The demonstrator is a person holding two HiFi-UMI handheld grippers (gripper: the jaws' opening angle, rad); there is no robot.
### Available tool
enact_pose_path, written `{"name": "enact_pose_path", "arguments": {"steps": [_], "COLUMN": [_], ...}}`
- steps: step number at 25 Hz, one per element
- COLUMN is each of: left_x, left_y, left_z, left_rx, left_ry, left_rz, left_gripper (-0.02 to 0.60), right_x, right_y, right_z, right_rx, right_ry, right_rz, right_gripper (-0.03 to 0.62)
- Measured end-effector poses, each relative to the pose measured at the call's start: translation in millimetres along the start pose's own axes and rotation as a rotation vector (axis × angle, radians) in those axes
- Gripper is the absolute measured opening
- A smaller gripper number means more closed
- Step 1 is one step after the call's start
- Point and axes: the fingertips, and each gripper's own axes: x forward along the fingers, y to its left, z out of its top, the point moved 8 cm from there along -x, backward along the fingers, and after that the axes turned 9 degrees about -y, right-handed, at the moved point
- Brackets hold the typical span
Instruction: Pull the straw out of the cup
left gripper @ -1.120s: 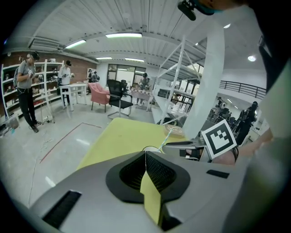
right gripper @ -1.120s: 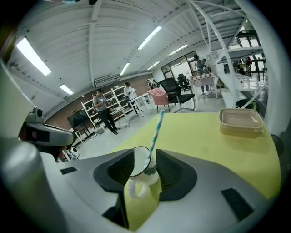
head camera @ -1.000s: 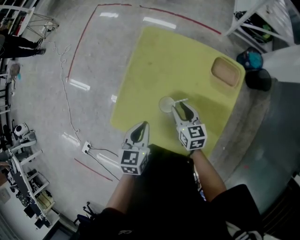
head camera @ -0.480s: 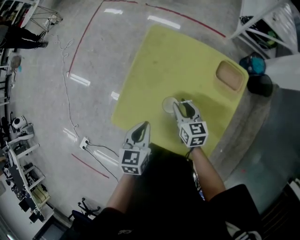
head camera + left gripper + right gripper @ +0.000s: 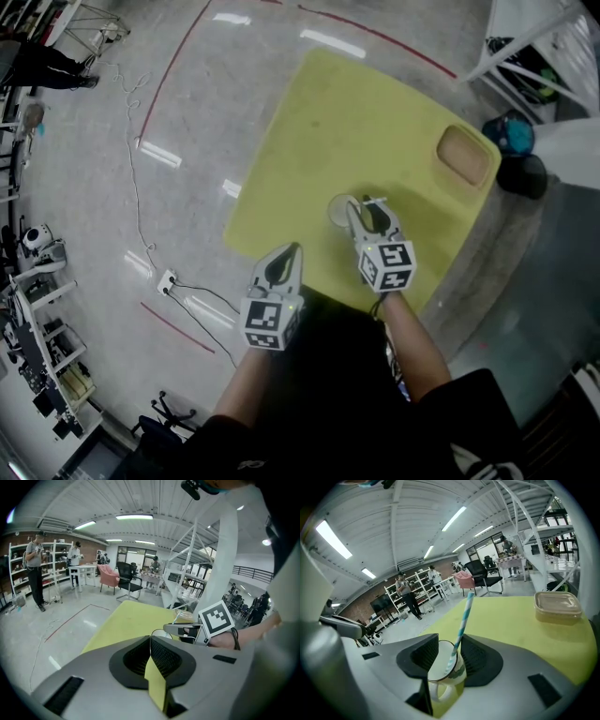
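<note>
Your right gripper (image 5: 450, 641) has its jaws wide apart, straddling the cup (image 5: 440, 679) on the yellow table (image 5: 511, 616). The straw (image 5: 462, 618) leans in the cup, between those jaws. Your left gripper (image 5: 150, 641) is pressed closed on nothing.
</note>
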Motion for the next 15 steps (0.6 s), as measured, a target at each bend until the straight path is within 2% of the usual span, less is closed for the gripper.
{"name": "enact_pose_path", "arguments": {"steps": [10, 15], "left_x": [-7, -11], "left_y": [6, 7], "left_z": [-2, -2], "left_rx": [-0.011, -0.012], "left_ry": [-0.007, -0.012], "left_rz": [0.025, 0.03], "left_gripper": [0.044, 0.044], "right_x": [9, 8], "right_y": [4, 10], "right_z": [3, 5], "right_rx": [-0.018, -0.028], "right_ry": [0.013, 0.012], "right_rz": [0.021, 0.029], "right_gripper": [0.156, 0.123]}}
